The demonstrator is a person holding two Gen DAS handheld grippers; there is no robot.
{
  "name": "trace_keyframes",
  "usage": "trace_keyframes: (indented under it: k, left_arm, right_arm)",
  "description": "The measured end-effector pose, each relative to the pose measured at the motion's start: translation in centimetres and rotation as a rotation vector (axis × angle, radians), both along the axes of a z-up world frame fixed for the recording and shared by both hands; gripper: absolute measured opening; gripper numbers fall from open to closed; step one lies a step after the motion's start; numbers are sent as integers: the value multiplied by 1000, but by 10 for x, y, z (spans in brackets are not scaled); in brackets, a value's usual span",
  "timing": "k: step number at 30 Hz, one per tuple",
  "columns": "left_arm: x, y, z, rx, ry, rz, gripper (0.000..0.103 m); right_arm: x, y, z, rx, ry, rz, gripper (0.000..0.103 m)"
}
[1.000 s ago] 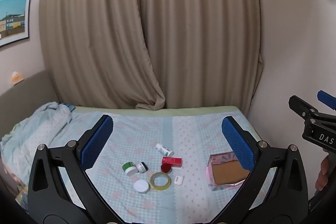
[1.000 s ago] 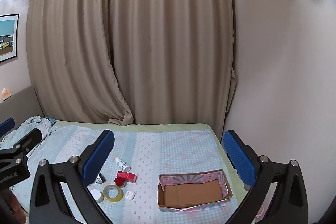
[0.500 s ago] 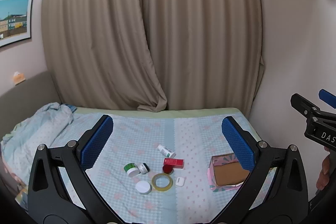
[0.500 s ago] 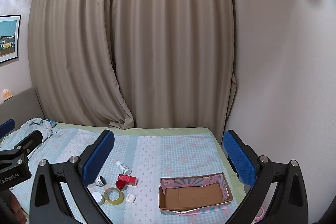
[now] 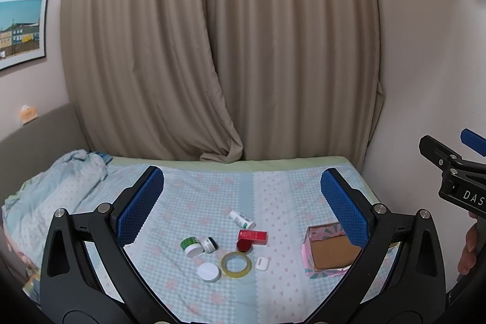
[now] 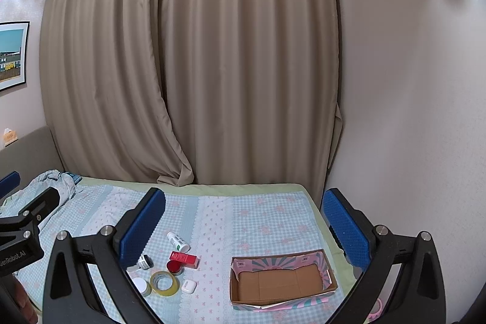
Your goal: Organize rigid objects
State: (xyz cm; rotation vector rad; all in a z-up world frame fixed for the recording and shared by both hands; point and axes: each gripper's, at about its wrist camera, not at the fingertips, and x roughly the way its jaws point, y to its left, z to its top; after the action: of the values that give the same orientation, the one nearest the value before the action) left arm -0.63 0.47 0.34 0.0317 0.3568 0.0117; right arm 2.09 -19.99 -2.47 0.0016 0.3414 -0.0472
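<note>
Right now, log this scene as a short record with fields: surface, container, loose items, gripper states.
surface: bed with a blue checked sheet
container: open cardboard box, nothing visible inside, right of the items
loose items: white bottle lying down, red box, red cap, tape roll, white earbud case, white-lidded jar, green-lidded jar, dark-lidded jar
left gripper: jaws wide open, holding nothing, above the bed
right gripper: jaws wide open, holding nothing
</note>
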Motion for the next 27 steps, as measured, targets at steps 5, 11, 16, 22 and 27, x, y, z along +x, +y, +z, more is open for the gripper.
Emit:
trace_keyframes:
  k: [5,11,16,22,27]
  left_arm:
    - [0,0,0,2,0,0,103]
    - [2,-2,0,3,6,-4,103]
    - [3,-2,1,1,7,-6,103]
    - [5,-1,1,-5,12,-5,103]
    - [8,-3,0,-6,16,-1,103]
  right_arm:
    - [0,2,-2,-2,-2,-2,103]
    - [-3,2,-3,2,-2,-4,103]
    - [-3,4,-3,5,-2,-5,103]
    - [-3,3,-3,5,-2,-5,103]
    - [-2,4,-3,3,-1,-4,103]
